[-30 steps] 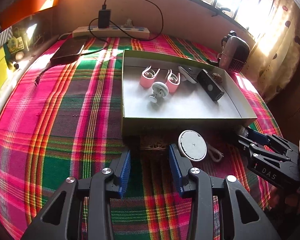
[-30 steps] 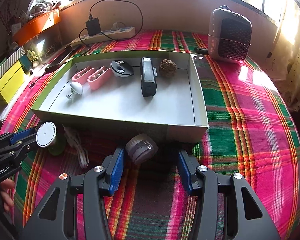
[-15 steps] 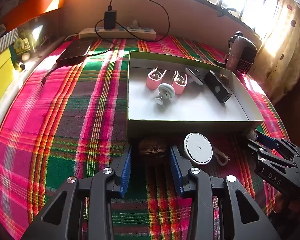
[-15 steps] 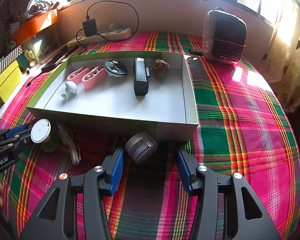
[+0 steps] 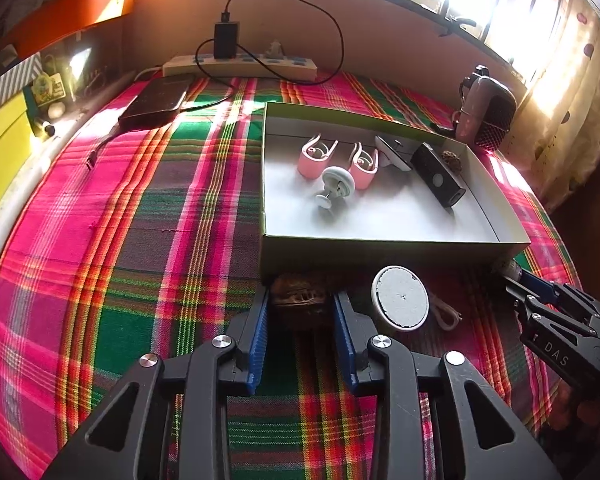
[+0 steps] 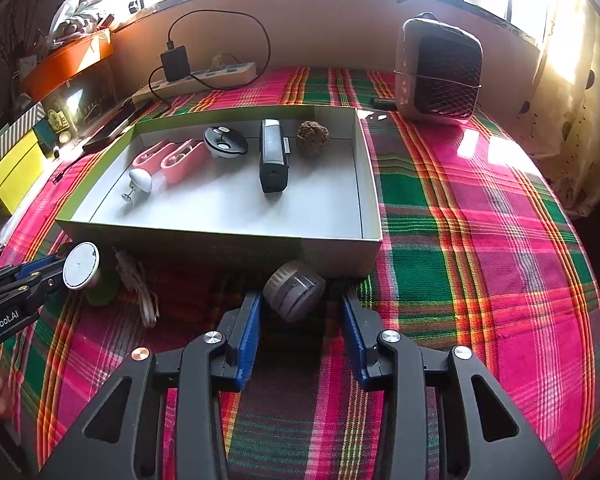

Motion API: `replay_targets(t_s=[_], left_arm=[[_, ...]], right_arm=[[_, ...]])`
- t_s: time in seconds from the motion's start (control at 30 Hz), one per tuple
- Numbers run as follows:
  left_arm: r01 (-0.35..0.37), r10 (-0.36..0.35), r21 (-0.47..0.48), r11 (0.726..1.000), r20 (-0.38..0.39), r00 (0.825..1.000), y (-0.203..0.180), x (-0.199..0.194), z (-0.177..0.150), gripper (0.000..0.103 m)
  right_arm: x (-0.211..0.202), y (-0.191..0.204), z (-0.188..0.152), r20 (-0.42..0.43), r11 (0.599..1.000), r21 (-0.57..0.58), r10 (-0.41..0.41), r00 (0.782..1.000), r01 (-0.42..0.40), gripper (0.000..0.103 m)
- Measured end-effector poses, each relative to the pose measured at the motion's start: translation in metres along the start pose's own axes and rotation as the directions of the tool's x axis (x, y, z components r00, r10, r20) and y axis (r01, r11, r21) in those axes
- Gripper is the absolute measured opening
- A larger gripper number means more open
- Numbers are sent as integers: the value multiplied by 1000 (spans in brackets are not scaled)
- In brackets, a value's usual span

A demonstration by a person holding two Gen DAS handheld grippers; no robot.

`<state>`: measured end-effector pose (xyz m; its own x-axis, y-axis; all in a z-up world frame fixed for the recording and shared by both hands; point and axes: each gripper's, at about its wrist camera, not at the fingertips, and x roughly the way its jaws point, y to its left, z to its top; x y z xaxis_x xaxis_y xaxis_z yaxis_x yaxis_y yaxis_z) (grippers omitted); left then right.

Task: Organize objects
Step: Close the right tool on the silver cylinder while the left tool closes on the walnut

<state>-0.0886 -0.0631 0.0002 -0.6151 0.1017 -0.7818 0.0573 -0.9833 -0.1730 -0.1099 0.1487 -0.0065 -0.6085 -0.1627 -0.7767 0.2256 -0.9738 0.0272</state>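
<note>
Plaid tablecloth (image 5: 100, 240): walnut (image 5: 298, 298) shows only leftward.

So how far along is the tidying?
Partly. Six items already lie in the box, among them two pink clips and a black device. In hand: both grippers' jaws have just been closing, the left gripper pressing on a brown nut, the right gripper around a grey cylinder, one pad not touching. Left outside: a white disc and a cord.
</note>
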Motion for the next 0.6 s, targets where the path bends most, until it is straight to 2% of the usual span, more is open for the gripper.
replay_targets(t_s=[0.23,0.3,0.6], left_arm=[[1,-1,-1,1000,1,1000,1,-1,-1,28],[1,-1,0,1000,1,1000,1,-1,-2,28],[1,-1,0,1000,2,1000,1,-1,-2,28]], right_arm=[[-2,-4,-1,4,1000,21,5,1000,-5,28],[-2,-6,-2,4,1000,29,1,1000,-1,22],[-7,-10,-6,6,999,30,13,1000,-14,21]])
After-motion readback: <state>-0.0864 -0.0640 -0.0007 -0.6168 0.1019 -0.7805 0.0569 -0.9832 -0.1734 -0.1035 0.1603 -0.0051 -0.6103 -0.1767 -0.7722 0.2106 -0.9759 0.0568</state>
